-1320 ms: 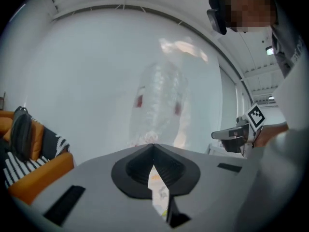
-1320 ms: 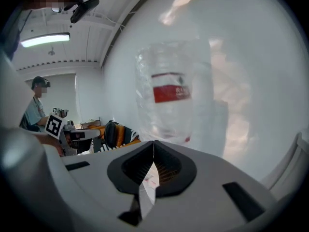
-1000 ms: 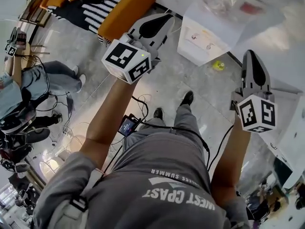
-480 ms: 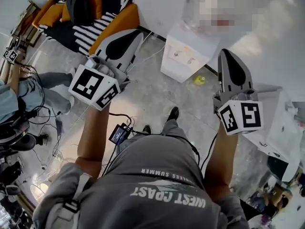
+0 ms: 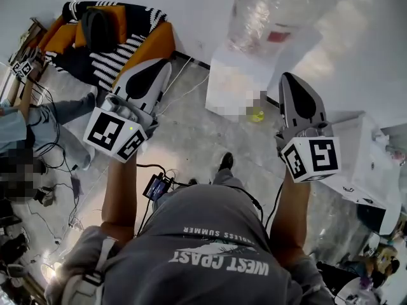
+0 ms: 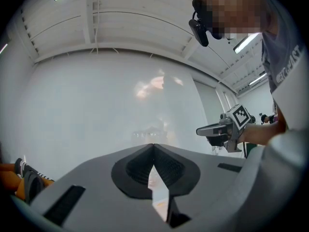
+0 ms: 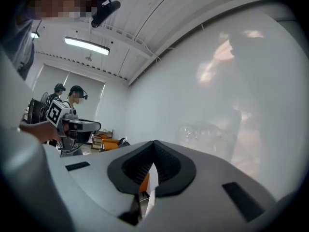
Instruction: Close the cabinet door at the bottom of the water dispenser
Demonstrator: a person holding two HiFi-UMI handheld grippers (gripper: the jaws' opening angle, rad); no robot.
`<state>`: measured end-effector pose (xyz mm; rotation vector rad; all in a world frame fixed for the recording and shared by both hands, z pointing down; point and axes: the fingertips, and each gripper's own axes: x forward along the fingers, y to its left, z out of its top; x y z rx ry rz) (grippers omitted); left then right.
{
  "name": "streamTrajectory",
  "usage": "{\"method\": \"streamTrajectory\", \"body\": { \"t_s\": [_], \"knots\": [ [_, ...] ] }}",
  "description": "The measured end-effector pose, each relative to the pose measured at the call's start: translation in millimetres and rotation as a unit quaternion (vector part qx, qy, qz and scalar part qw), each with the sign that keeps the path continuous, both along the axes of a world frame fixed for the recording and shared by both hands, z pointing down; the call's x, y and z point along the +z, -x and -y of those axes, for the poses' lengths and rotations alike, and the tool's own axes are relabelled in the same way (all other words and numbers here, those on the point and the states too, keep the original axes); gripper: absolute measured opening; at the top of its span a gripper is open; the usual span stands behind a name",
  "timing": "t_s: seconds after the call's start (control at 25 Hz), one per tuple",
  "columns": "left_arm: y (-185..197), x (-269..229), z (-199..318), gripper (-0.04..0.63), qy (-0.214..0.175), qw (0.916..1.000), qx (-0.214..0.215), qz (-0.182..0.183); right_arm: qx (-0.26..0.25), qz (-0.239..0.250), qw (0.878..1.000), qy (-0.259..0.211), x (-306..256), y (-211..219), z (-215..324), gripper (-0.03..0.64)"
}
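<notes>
On floor [image 5: 191,135] before water dispenser [image 5: 230,65], yellow thing [image 5: 257,115]; perhaps a toy

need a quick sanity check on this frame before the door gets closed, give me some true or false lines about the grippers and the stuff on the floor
1. The left gripper is shut and empty. True.
2. The right gripper holds a cup. False: it is shut with nothing between its jaws.
3. A small yellow thing lies on the floor by the water dispenser. True.
4. The orange seat stands on the right gripper's side. False: it is on the left gripper's side.
</notes>
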<state>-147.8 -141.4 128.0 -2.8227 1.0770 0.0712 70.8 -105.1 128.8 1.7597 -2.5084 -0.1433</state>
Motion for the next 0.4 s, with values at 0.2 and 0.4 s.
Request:
{"method": "streamTrajectory", "body": {
  "t_s": [0.2, 0.4],
  "knots": [
    [7.1, 3.1, -7.4, 0.015, -0.001, 1.0, 0.001, 0.0, 0.004, -0.003, 1.0, -0.003, -0.8, 3.8, -5.3, 0.028],
    [15.8, 4.4, -18.0, 0.015, -0.003, 1.0, 0.0, 0.0, 0.011, -0.003, 1.0, -0.003, -0.8, 8.9, -14.2, 0.028]
  ]
}}
